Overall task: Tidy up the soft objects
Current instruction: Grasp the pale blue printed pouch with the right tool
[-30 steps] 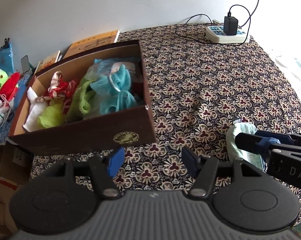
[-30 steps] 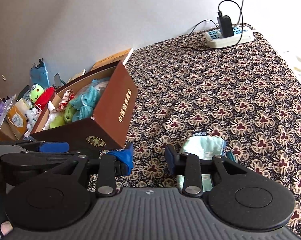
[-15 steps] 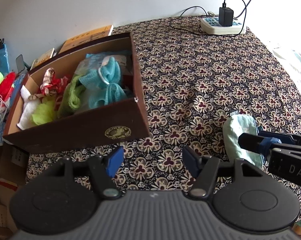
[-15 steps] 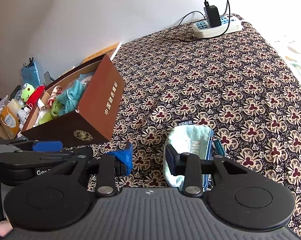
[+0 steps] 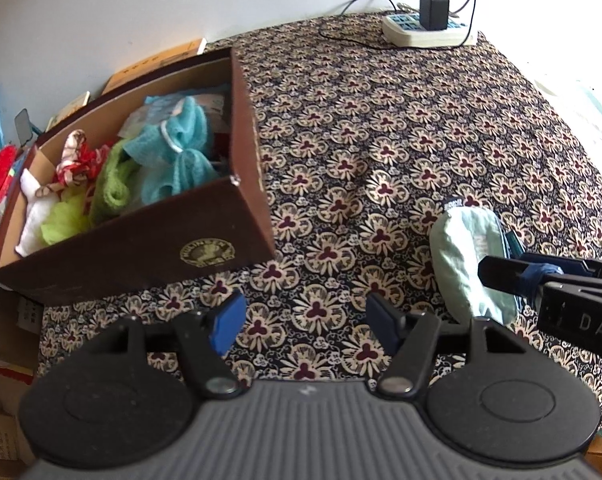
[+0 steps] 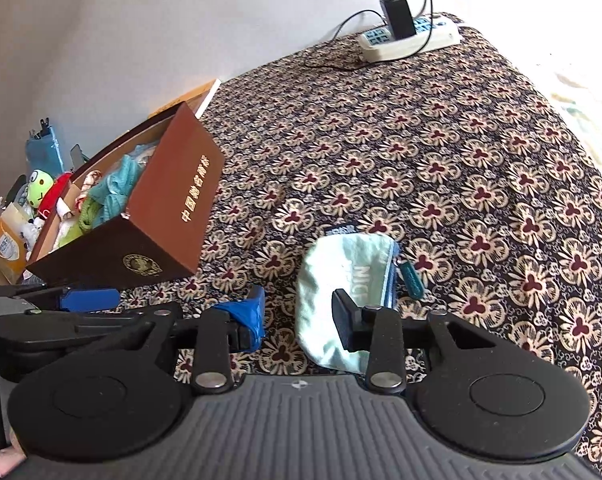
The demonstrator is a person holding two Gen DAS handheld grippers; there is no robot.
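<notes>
A mint-green zip pouch [image 6: 333,268] lies flat on the patterned cloth [image 6: 441,168]. My right gripper [image 6: 297,320] hovers just over its near end. Its jaws are opening; the pouch's left edge lies below the gap and neither pad presses on it. In the left wrist view the same pouch [image 5: 457,256] sits at the right, with one of the right gripper's fingers [image 5: 501,274] above it. My left gripper [image 5: 305,320] is open over bare cloth with nothing between its pads. A brown box [image 5: 141,256] at the left holds teal [image 5: 177,148], green [image 5: 113,184] and red-and-white [image 5: 77,160] soft things.
A white power strip [image 5: 429,34] with a black charger and cables lies at the far edge of the cloth. A frog plush [image 6: 39,192], cardboard boxes and clutter stand beyond the brown box [image 6: 173,216]. Patterned cloth stretches between box and pouch.
The right jaws have spread a little, and the pouch now shows more fully ahead of them. Both views have tilted slightly. The pouch and the box have stayed in place.
</notes>
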